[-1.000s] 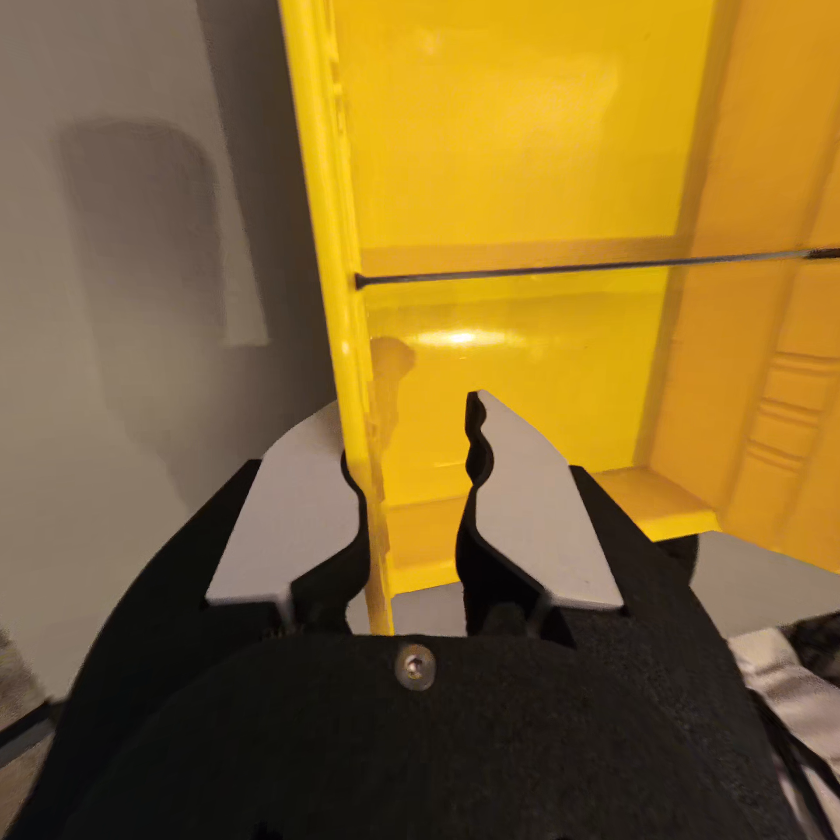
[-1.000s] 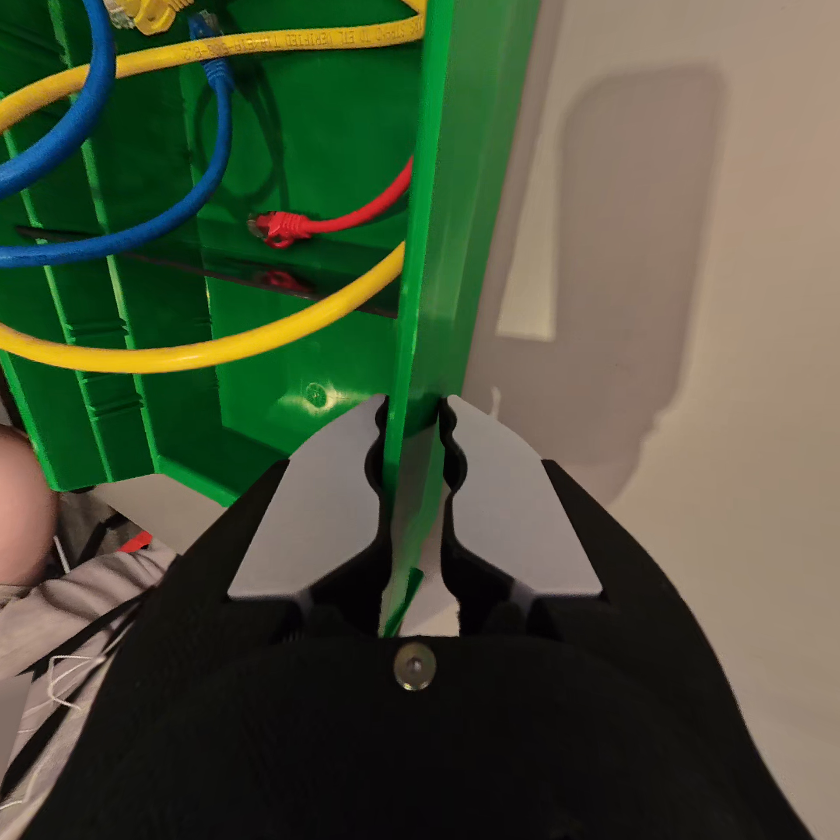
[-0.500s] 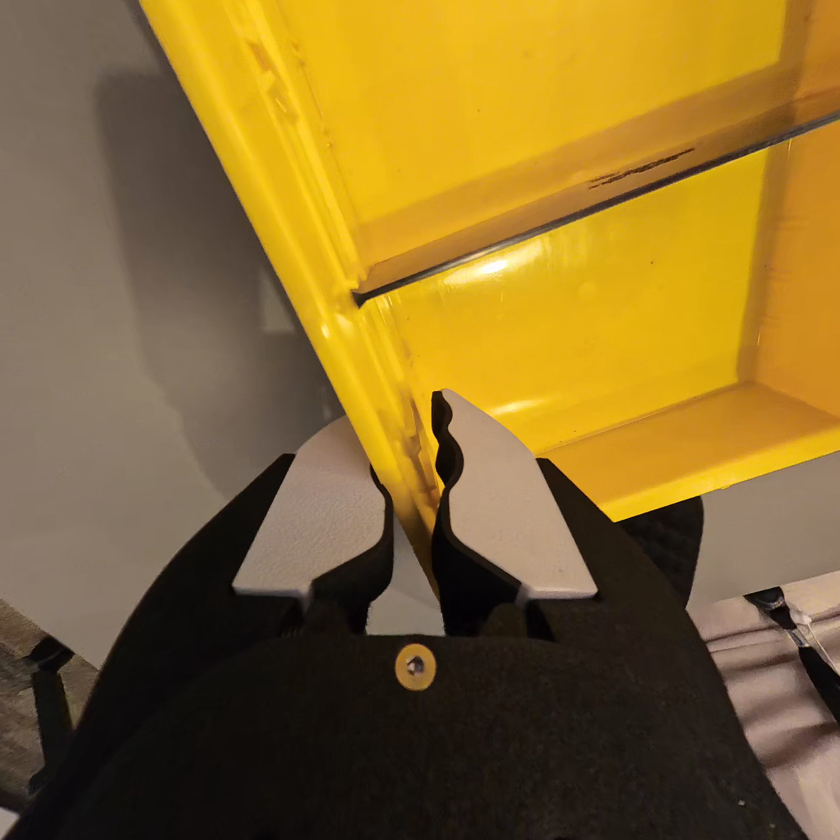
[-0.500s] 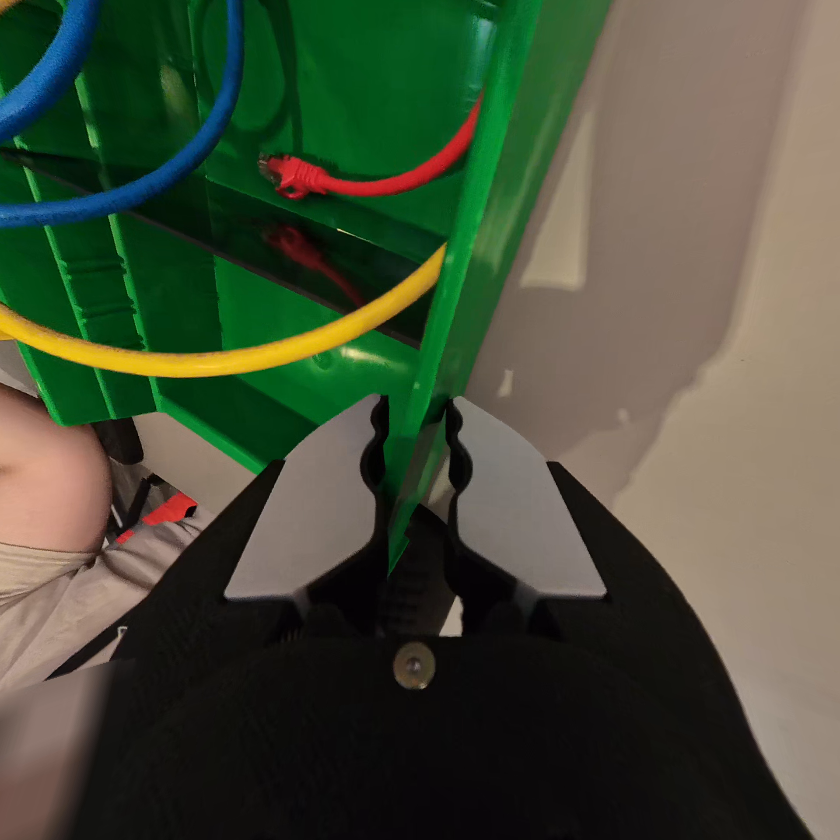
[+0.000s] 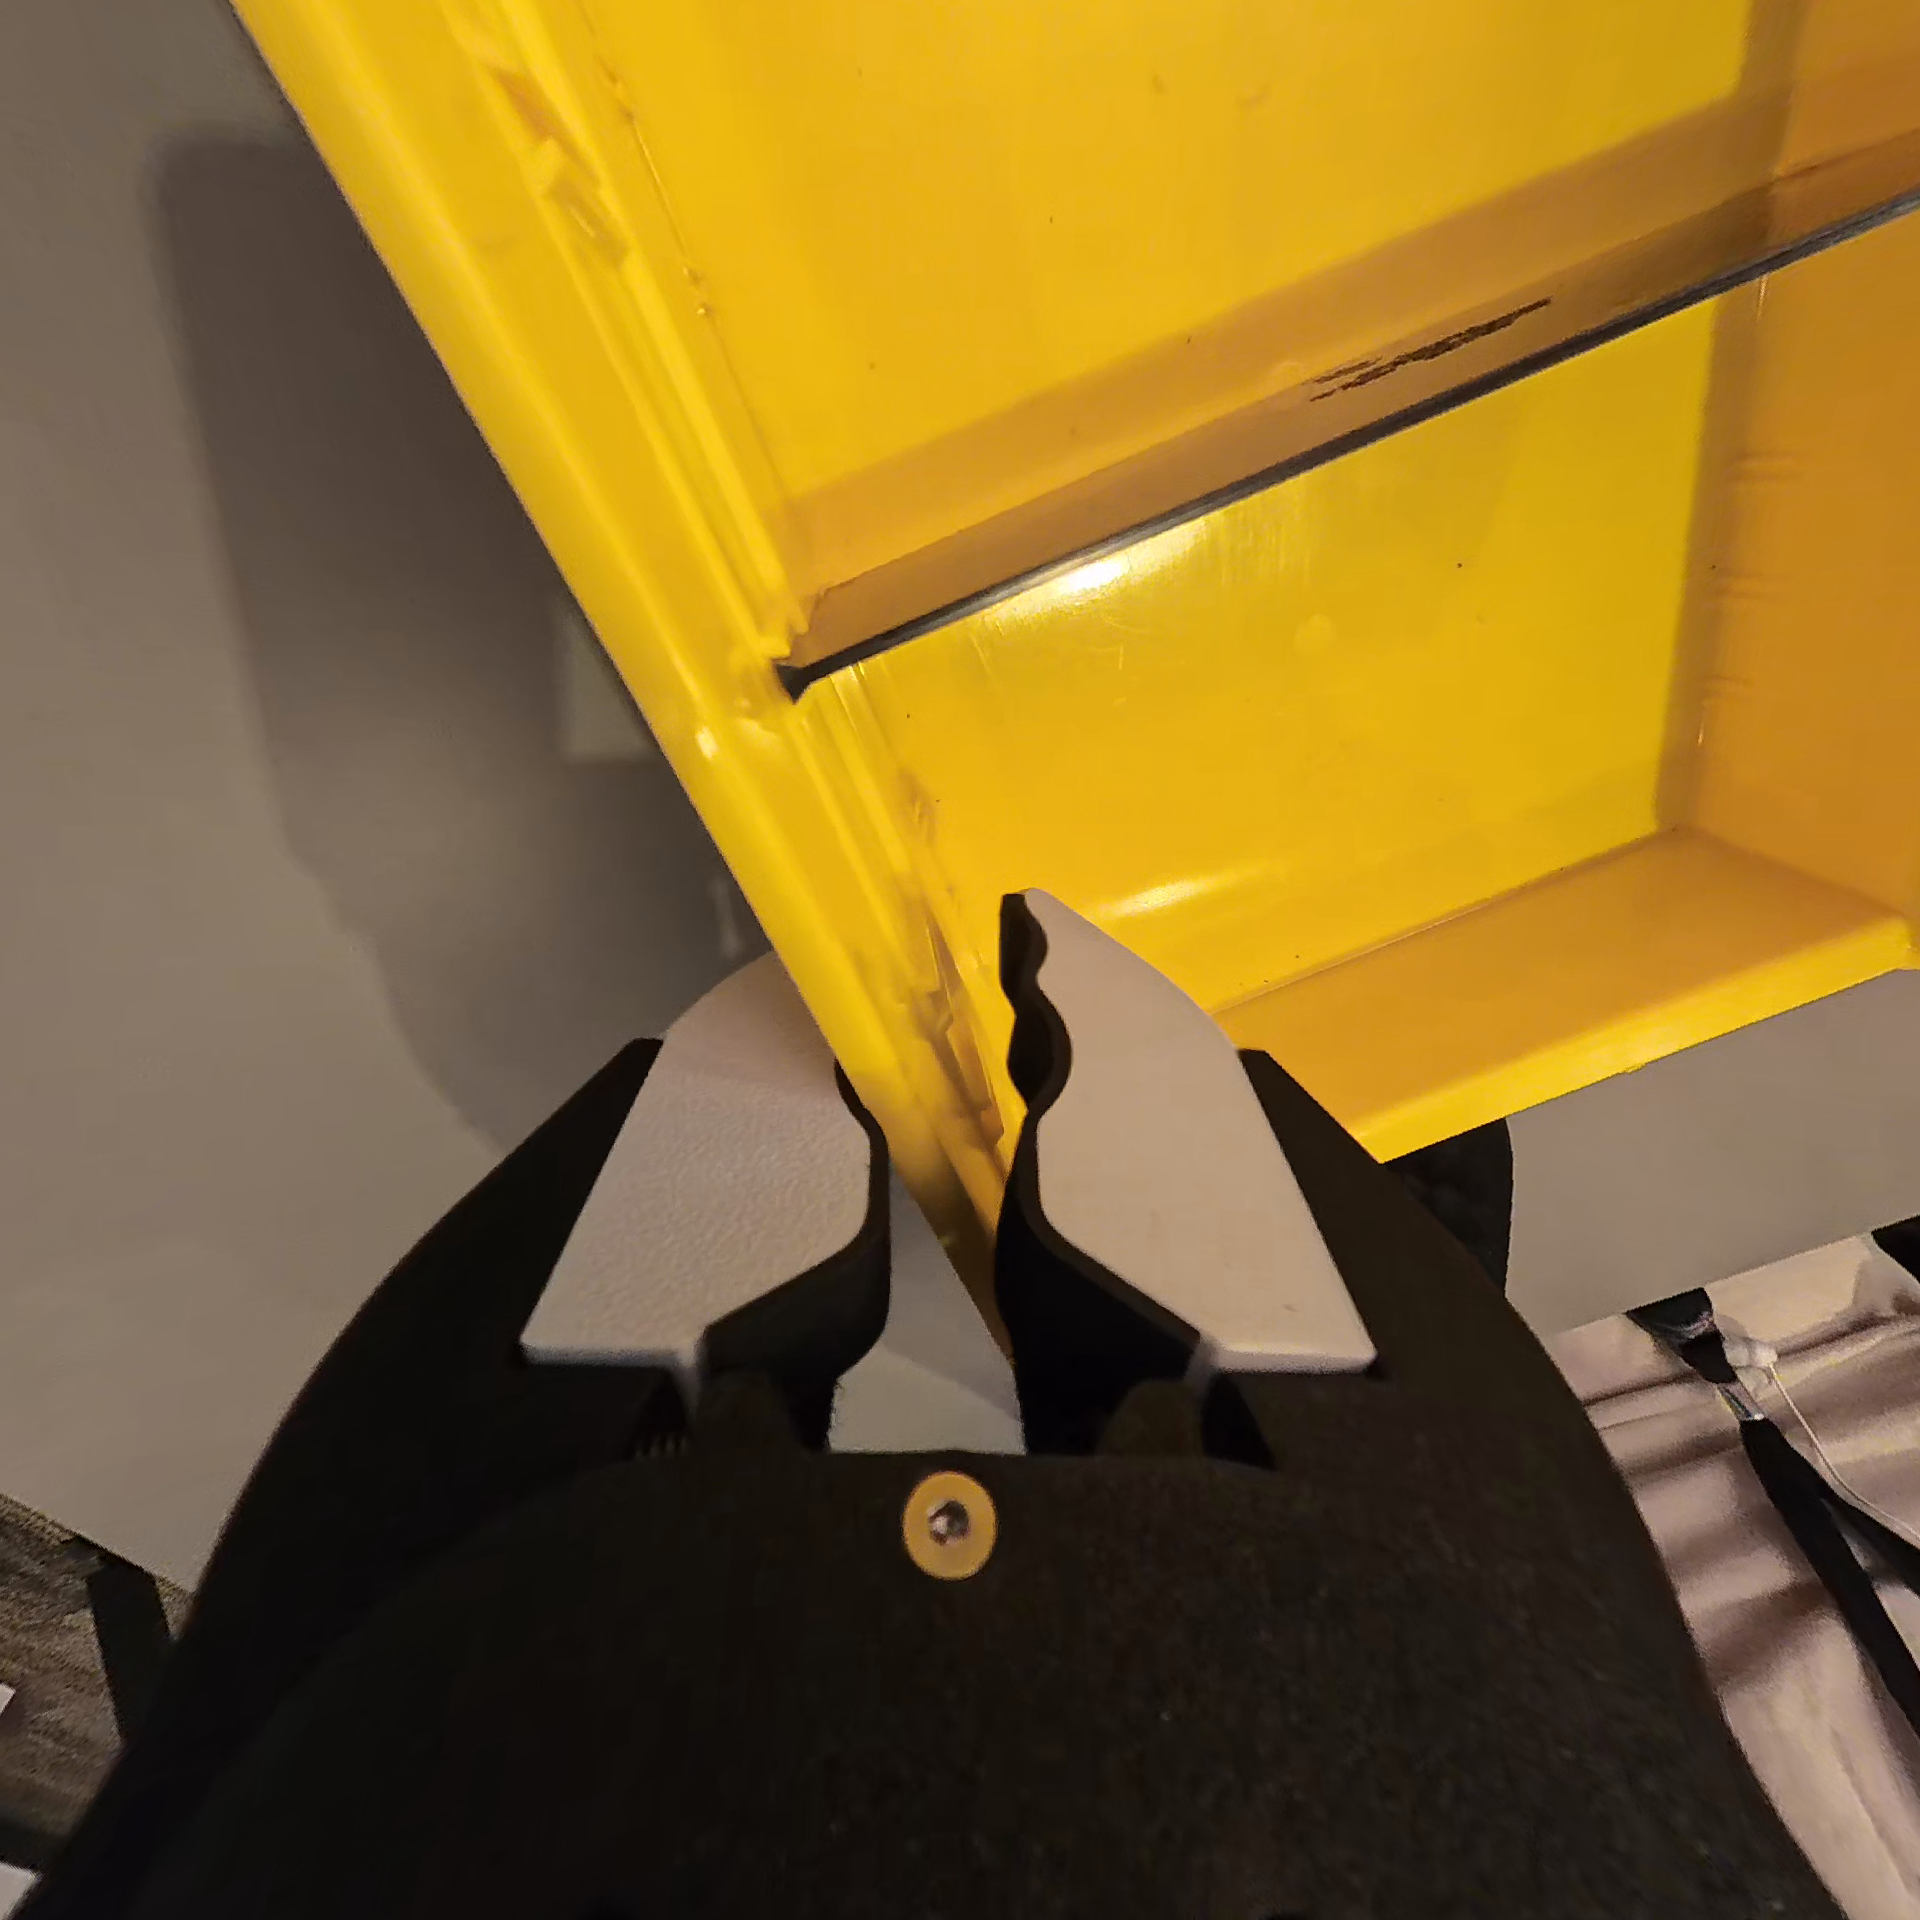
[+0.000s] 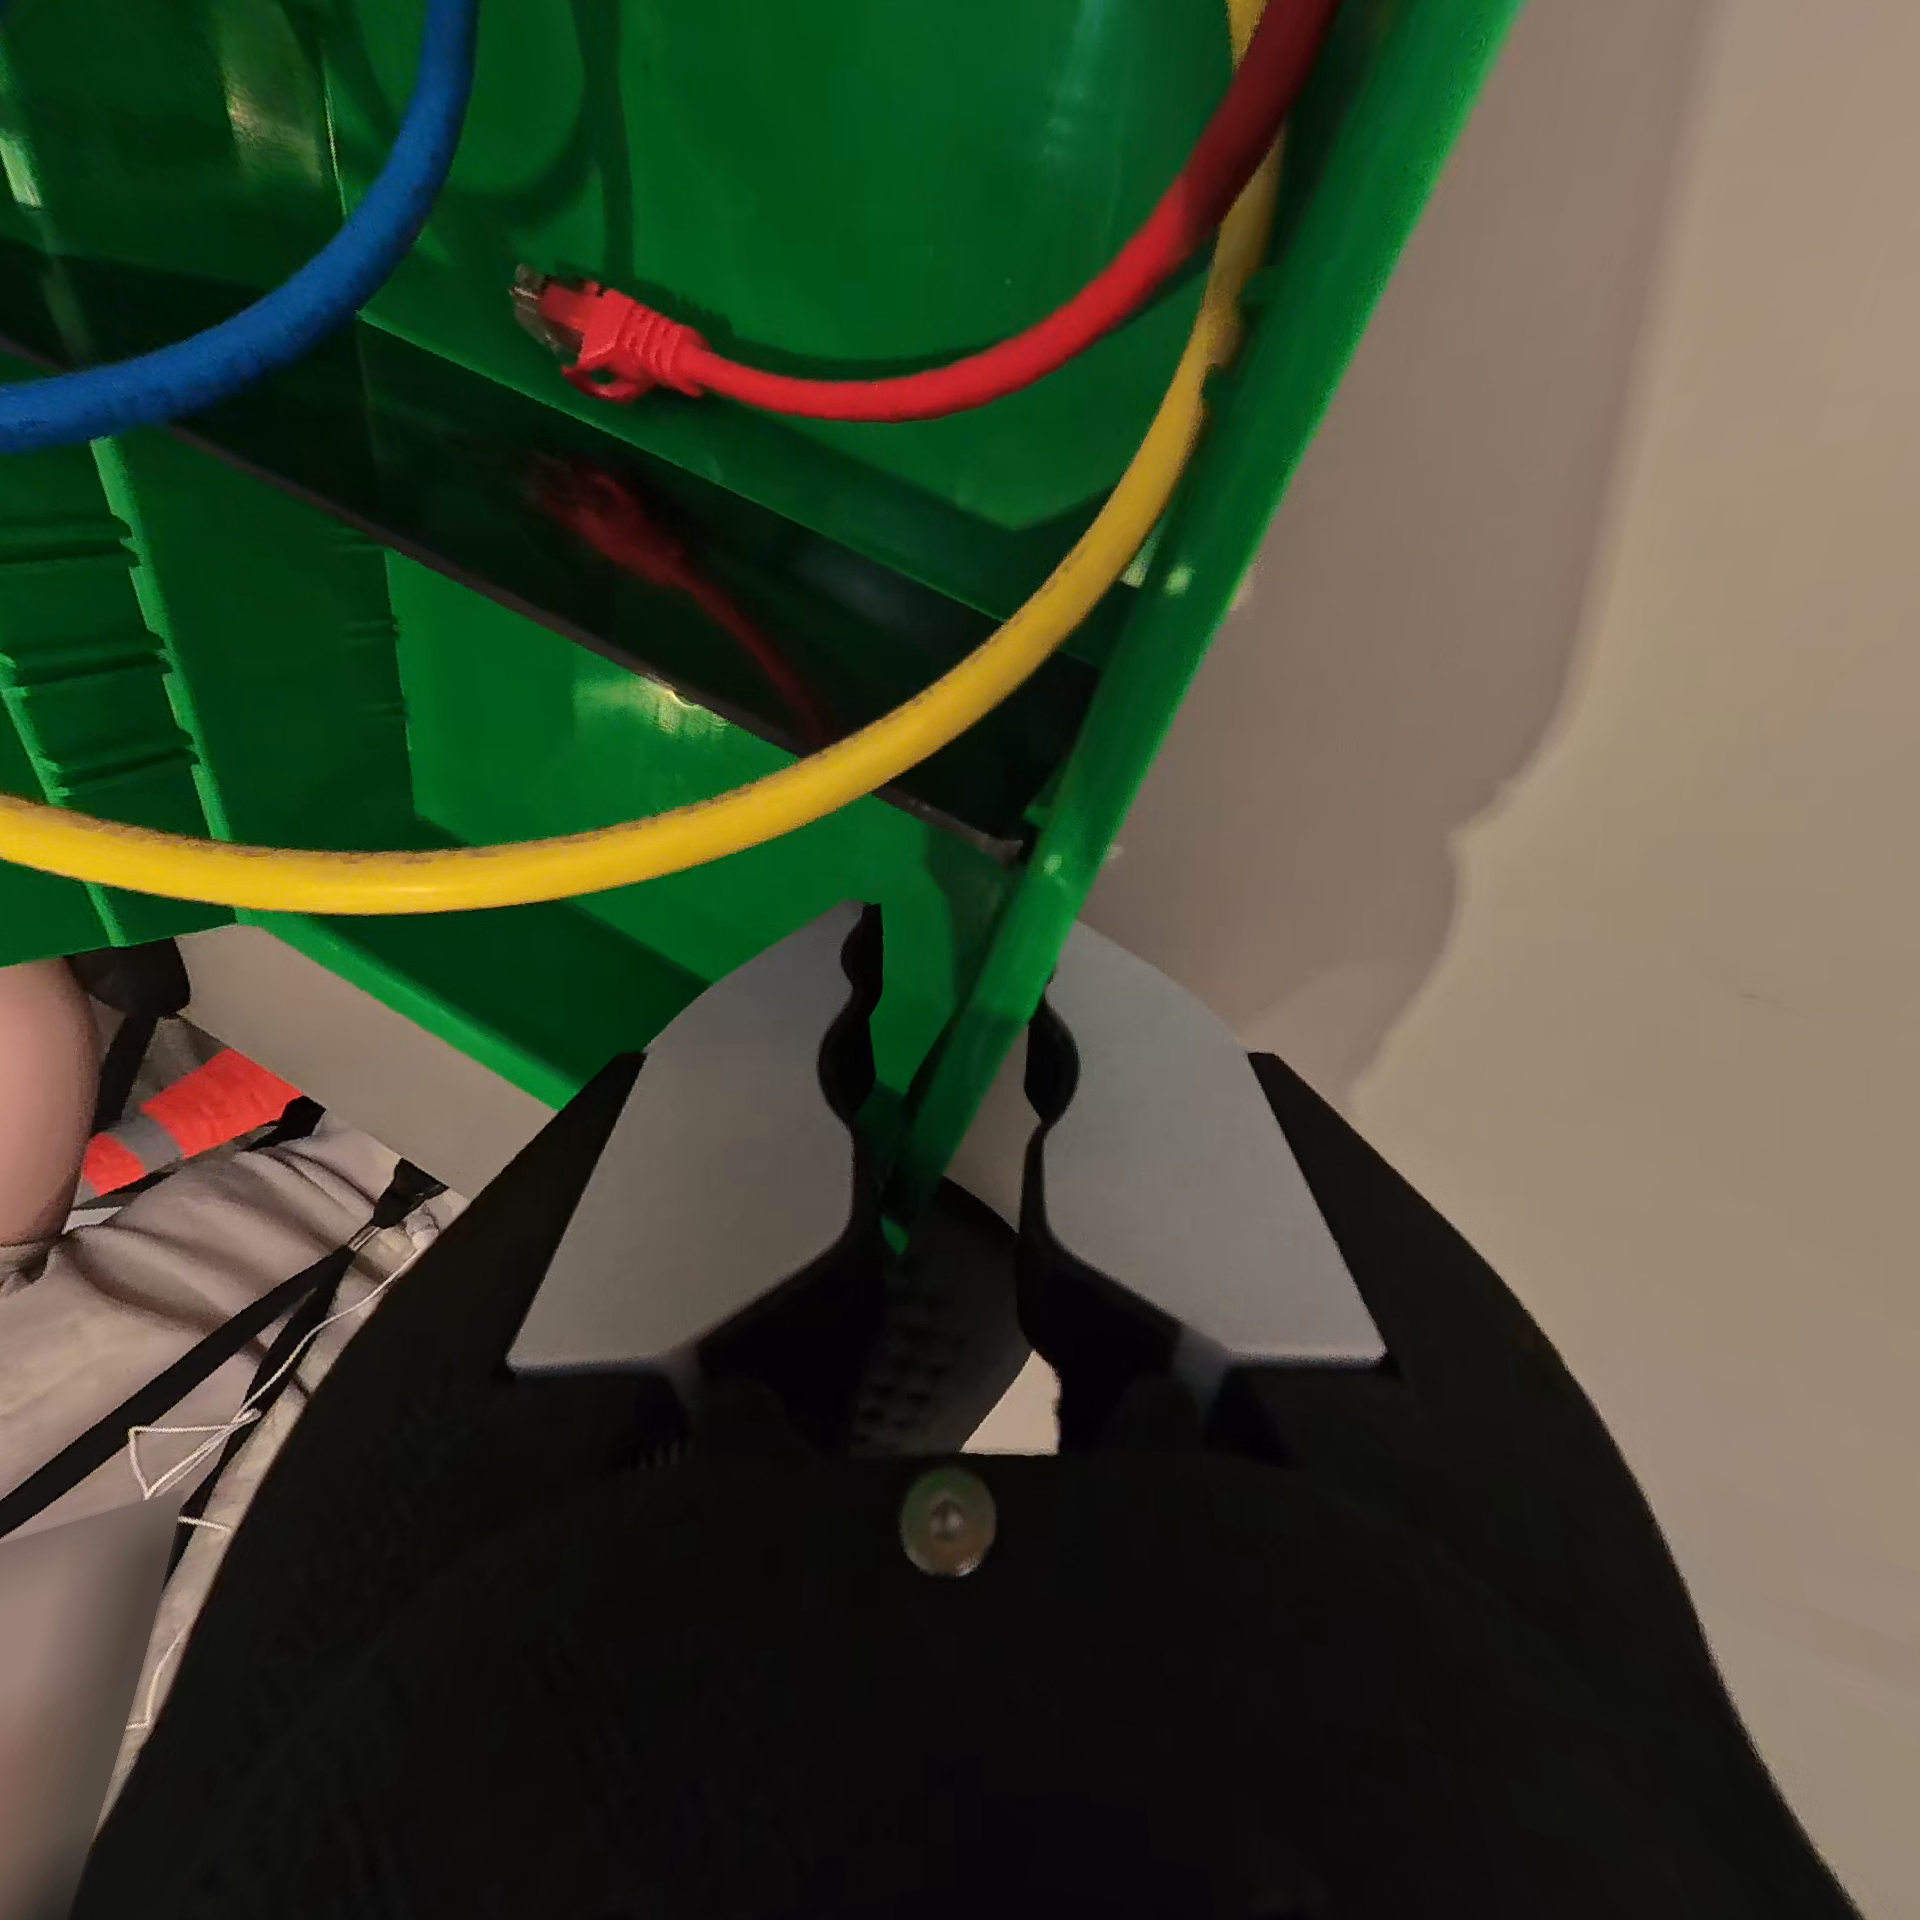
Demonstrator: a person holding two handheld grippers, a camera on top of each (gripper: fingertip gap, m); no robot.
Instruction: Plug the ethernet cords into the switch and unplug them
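Observation:
In the left wrist view, my left gripper (image 5: 914, 935) is shut on the left side wall of a yellow plastic bin (image 5: 1247, 727). One finger is outside the wall and one inside. The bin hangs tilted and holds only a thin dark divider (image 5: 1351, 416). In the right wrist view, my right gripper (image 6: 966, 925) is shut on the right side wall of a green bin (image 6: 831, 156). That wall slants across the jaws. The green bin holds a red ethernet cord with its plug (image 6: 613, 332) free, a yellow cord (image 6: 831, 769) and a blue cord (image 6: 343, 260). No switch is in view.
A pale wall is behind both bins. Below them is a person's grey clothing with black straps (image 6: 156, 1278), which also shows in the left wrist view (image 5: 1766, 1455). An orange-red patch (image 6: 197, 1117) and part of a person's arm (image 6: 31, 1101) are at lower left. The left gripper's tips are roughly 50 cm from the right gripper's.
My left gripper closed from wide open onto the yellow bin's wall, and that bin swung to a tilt. The green bin also tilted, its wall turning aslant between my right fingers.

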